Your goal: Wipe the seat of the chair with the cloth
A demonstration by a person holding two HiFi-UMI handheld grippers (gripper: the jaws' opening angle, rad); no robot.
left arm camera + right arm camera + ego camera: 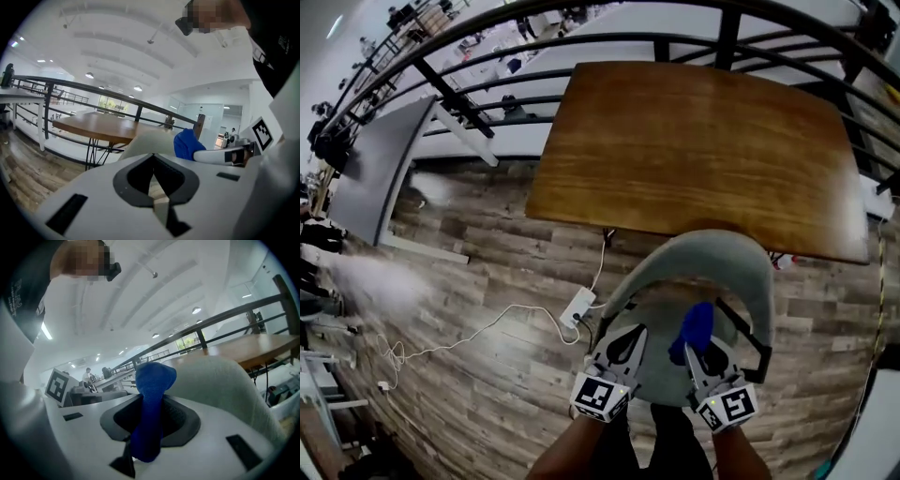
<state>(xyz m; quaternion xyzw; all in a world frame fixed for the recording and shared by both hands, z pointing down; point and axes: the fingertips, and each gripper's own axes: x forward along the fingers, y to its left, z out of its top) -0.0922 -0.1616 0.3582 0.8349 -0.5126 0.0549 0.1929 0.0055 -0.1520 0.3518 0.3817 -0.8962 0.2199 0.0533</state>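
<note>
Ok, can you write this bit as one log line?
left gripper: shut, empty | right gripper: shut on blue cloth | blue cloth: over chair seat | contact: cannot tell

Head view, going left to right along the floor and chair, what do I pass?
white cable → power strip → left gripper → cloth

cloth (151, 380): blue knit | chair (675, 258): grey matt fabric | table (694, 141): glossy wood
</note>
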